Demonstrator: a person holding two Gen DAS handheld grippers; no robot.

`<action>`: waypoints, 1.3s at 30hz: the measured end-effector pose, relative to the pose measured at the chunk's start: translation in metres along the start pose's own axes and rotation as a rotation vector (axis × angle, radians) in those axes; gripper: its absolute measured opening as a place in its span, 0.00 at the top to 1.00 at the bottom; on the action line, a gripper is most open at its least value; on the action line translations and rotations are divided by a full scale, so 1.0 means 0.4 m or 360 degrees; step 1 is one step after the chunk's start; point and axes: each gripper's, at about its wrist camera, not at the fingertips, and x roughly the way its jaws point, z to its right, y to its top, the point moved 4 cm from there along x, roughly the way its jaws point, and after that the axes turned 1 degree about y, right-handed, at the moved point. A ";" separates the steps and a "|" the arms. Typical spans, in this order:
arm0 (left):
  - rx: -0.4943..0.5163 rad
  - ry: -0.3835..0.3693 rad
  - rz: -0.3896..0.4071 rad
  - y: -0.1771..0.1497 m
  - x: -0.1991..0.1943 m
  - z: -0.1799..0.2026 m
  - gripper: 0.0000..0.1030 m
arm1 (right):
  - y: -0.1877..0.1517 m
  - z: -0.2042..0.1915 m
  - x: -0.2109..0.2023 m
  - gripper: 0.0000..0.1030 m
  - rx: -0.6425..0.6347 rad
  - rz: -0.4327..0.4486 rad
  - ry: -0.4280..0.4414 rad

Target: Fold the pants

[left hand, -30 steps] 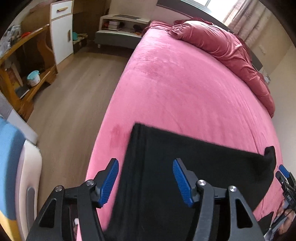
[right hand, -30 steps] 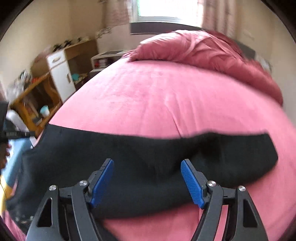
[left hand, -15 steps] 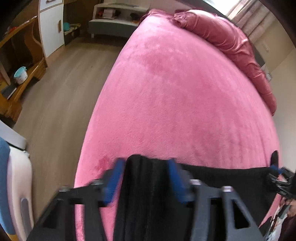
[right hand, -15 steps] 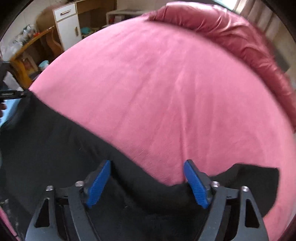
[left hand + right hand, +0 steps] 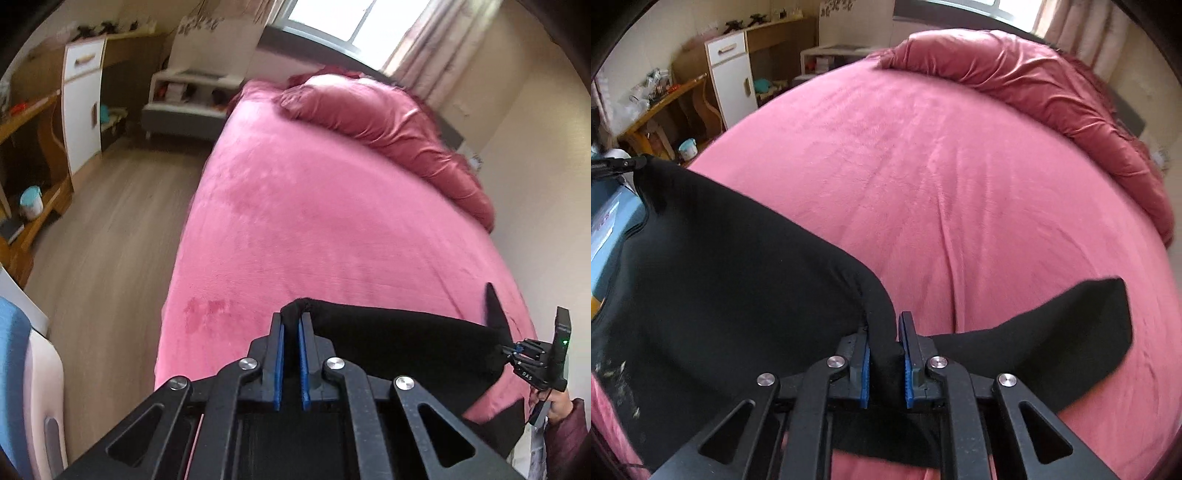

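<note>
Black pants (image 5: 406, 339) hang lifted above the near edge of the pink bed (image 5: 332, 221). My left gripper (image 5: 291, 321) is shut on a bunched fold at their left end. In the right wrist view my right gripper (image 5: 884, 328) has its jaws closing, with the blue pads pressed on a thick fold of the pants (image 5: 720, 277). A loose black end (image 5: 1089, 325) droops to its right onto the bed (image 5: 923, 166). Each camera catches the other tool: the right gripper (image 5: 517, 349) at the far right, the left gripper (image 5: 620, 164) at the far left.
A crumpled dark-pink duvet (image 5: 388, 125) lies along the far side of the bed. Wooden floor (image 5: 122, 221) runs to the left, past a white cabinet (image 5: 83, 103) and a wooden desk (image 5: 26, 122). A person's hand (image 5: 554, 402) holds the right tool.
Both grippers went from open over the flat pants to closed on folds of the fabric. The pants have risen off the bed and now hang between the two grippers.
</note>
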 end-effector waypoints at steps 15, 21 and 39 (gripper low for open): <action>-0.0104 -0.0064 0.0051 -0.320 -0.264 -0.047 0.94 | -0.321 -0.185 -0.205 0.88 0.0012 0.0116 -0.0092; -0.0216 -0.0046 -0.0035 -0.453 -0.272 -0.098 0.94 | -0.424 -0.253 -0.206 0.88 -0.0035 0.0086 -0.0169; -0.0377 0.0083 -0.0186 -0.610 -0.261 -0.175 0.94 | -0.583 -0.363 -0.231 0.88 -0.0258 -0.0026 -0.0254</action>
